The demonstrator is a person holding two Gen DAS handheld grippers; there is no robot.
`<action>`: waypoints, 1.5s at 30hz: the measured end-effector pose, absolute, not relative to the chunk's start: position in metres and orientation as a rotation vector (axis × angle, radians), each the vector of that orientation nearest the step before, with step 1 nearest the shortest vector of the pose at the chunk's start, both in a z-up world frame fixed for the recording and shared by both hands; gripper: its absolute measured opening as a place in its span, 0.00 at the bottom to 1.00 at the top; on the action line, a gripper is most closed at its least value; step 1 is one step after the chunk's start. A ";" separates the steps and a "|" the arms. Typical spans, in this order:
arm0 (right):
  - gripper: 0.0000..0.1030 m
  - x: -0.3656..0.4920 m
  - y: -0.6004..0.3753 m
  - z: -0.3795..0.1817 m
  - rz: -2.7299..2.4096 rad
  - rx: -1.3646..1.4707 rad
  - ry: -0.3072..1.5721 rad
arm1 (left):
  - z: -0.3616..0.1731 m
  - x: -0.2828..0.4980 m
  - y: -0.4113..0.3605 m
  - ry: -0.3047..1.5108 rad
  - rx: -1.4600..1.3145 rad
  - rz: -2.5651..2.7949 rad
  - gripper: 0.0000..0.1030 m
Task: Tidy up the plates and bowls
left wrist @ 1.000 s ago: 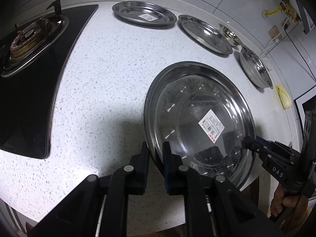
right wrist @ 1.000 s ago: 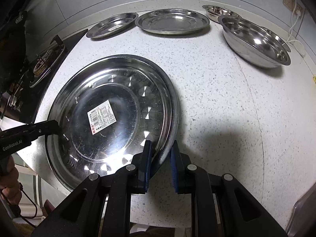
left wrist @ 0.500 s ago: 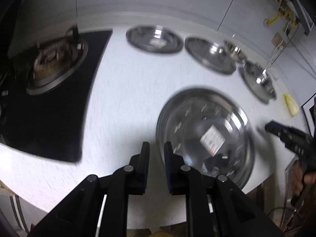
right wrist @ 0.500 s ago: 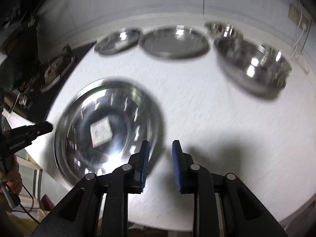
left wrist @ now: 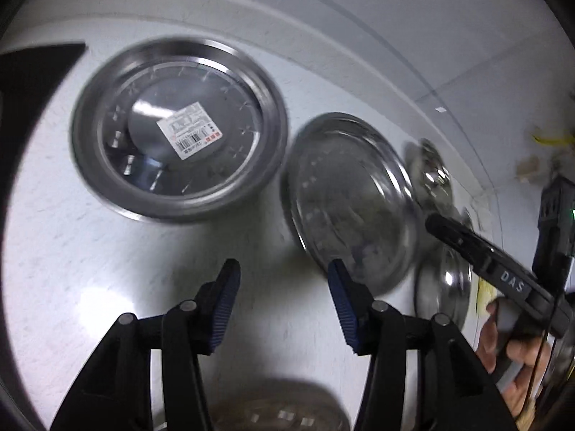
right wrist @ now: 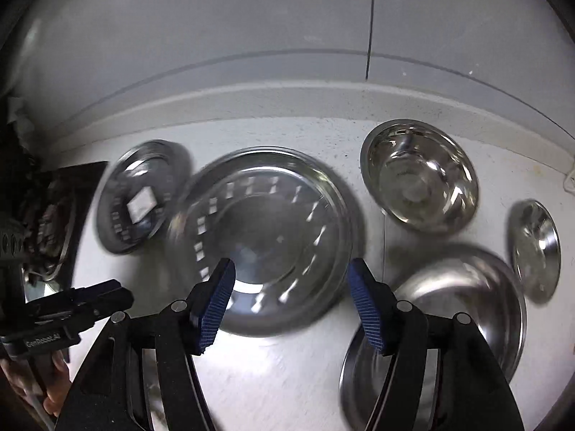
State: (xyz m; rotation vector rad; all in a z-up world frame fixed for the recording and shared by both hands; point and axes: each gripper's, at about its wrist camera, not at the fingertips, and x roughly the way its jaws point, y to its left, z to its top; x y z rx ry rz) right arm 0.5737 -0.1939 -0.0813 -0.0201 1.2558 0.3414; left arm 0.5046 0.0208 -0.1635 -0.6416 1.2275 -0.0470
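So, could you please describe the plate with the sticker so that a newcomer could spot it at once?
Start at the black stovetop on the white counter. The plate with the sticker lies just beside it, leftmost in the row along the wall. Unlike the bare plate next to it, it carries a white barcode label at its centre.

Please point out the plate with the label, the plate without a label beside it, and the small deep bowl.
Labelled plate [left wrist: 179, 129], left wrist view, on its flat centre.
Unlabelled plate [right wrist: 269, 244], right wrist view, on its flat centre.
Small deep bowl [right wrist: 418, 176], right wrist view, on its inside bottom.
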 end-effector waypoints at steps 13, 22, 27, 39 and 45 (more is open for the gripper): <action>0.46 0.618 -0.188 -0.128 0.271 -0.093 1.344 | -0.185 0.539 0.008 1.207 -0.694 -0.047 0.47; 0.35 0.625 -0.189 -0.149 0.246 -0.113 1.364 | -0.190 0.545 0.013 1.173 -0.777 -0.081 0.45; 0.26 0.620 -0.179 -0.148 0.257 -0.121 1.340 | -0.194 0.552 0.006 1.170 -0.777 -0.094 0.33; 0.12 0.610 -0.182 -0.133 0.246 -0.128 1.275 | -0.175 0.544 0.002 1.110 -0.732 -0.047 0.07; 0.12 0.592 -0.184 -0.095 0.243 -0.078 1.201 | -0.133 0.528 0.004 1.037 -0.717 -0.072 0.07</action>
